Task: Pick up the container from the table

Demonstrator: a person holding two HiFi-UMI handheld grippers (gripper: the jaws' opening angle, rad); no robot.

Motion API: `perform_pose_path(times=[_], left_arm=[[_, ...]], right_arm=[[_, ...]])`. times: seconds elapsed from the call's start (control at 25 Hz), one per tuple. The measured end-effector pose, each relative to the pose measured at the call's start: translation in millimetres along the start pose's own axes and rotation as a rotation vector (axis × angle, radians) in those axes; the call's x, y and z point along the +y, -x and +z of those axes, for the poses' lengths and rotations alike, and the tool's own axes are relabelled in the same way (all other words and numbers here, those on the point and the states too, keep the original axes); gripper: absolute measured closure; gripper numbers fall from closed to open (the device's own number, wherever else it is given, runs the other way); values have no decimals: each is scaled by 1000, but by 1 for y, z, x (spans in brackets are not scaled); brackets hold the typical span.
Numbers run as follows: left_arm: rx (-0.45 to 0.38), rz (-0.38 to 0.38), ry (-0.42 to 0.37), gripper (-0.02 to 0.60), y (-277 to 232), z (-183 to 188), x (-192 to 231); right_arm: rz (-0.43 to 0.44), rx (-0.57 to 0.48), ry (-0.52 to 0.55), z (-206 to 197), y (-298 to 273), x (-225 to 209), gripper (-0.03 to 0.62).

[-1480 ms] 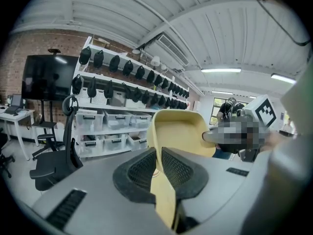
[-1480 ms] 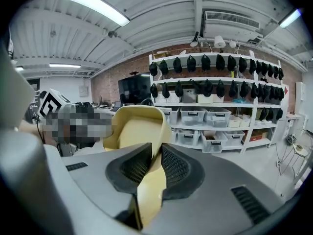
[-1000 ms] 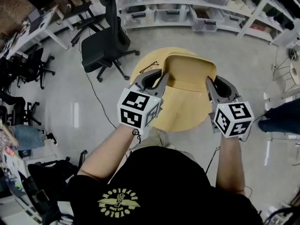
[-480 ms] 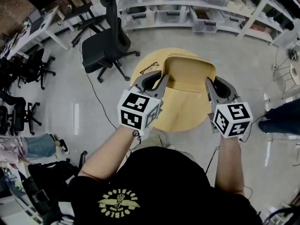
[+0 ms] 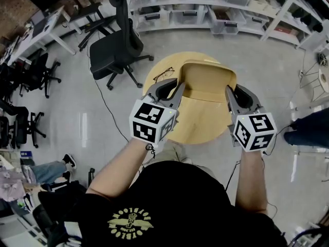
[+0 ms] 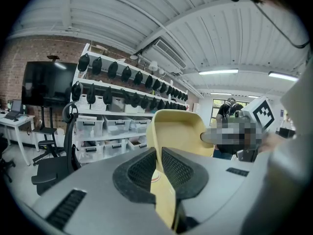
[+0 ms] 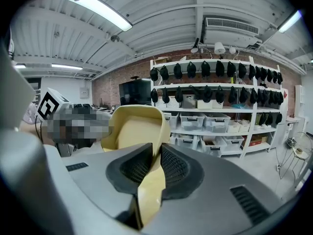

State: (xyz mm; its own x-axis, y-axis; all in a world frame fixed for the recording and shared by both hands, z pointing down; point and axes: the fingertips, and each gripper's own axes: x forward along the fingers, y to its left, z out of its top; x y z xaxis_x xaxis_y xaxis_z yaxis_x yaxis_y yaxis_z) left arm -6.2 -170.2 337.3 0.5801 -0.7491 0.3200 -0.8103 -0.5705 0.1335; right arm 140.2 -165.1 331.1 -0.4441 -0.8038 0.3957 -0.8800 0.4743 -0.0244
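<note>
**Pale yellow container (image 5: 208, 78) held by two grippers over the round wooden table (image 5: 198, 130).**
The container is a shallow, thin-walled tray with rounded corners and a smooth, bare inside. The left gripper (image 5: 172, 88) pinches its left rim and the right gripper (image 5: 232, 94) pinches its right rim, with the dark ribbed pads (image 6: 178, 168) pressed on the wall.

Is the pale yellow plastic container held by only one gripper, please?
No, the left gripper and the right gripper each have jaws shut on a side of the pale yellow plastic container.
</note>
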Motion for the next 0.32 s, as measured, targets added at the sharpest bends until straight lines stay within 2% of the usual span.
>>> perform_pose_path(times=[0.32], left_arm=[[6, 0, 1, 532, -5, -3, 6]], right_arm=[[2, 5, -6, -3, -9, -1, 526]])
